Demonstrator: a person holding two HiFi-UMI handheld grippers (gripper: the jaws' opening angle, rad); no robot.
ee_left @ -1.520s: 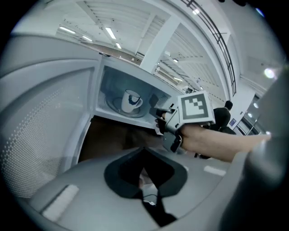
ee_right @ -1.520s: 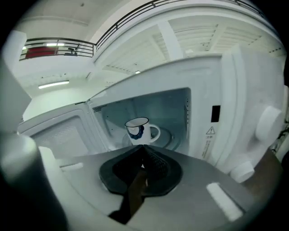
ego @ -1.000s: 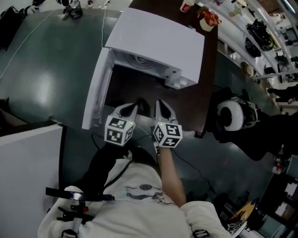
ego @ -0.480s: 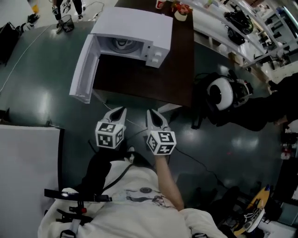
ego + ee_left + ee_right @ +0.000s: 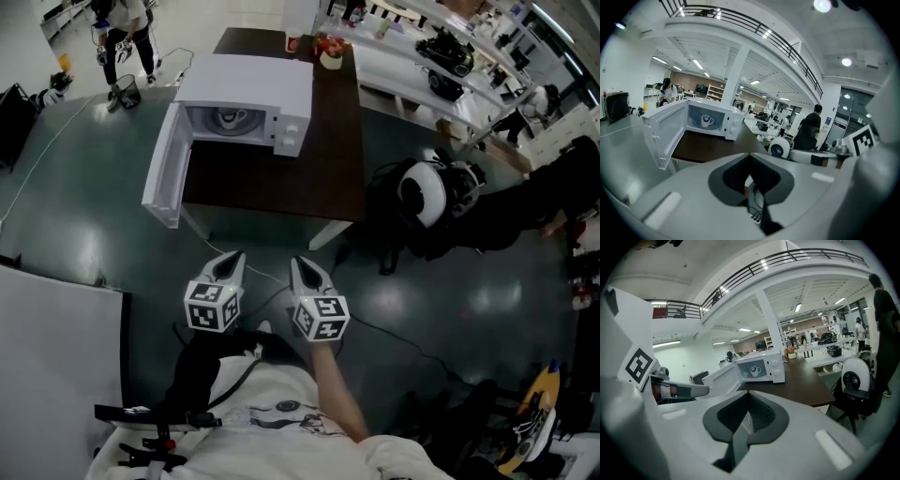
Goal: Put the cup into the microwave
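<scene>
A white cup [image 5: 228, 117] stands inside the white microwave [image 5: 272, 89], whose door [image 5: 164, 178] hangs open to the left; the oven sits on a dark brown table [image 5: 281, 178]. The cup [image 5: 707, 121] also shows in the left gripper view, and the cup [image 5: 754, 371] in the right gripper view. Both grippers are held over the floor, well short of the table. My left gripper [image 5: 234, 255] and right gripper [image 5: 298, 262] point side by side toward the microwave. The left gripper [image 5: 750, 157] and the right gripper [image 5: 749, 397] are shut with nothing held.
A black office chair with a white headrest [image 5: 427, 192] stands right of the table. A white panel [image 5: 56, 356] is at the lower left. A red cup and a flower pot [image 5: 328, 52] sit at the table's far end. Cables [image 5: 394, 337] lie on the floor.
Both grippers have drawn back from the microwave and now hang over the floor instead of at the table edge. The microwave and table look smaller and farther away.
</scene>
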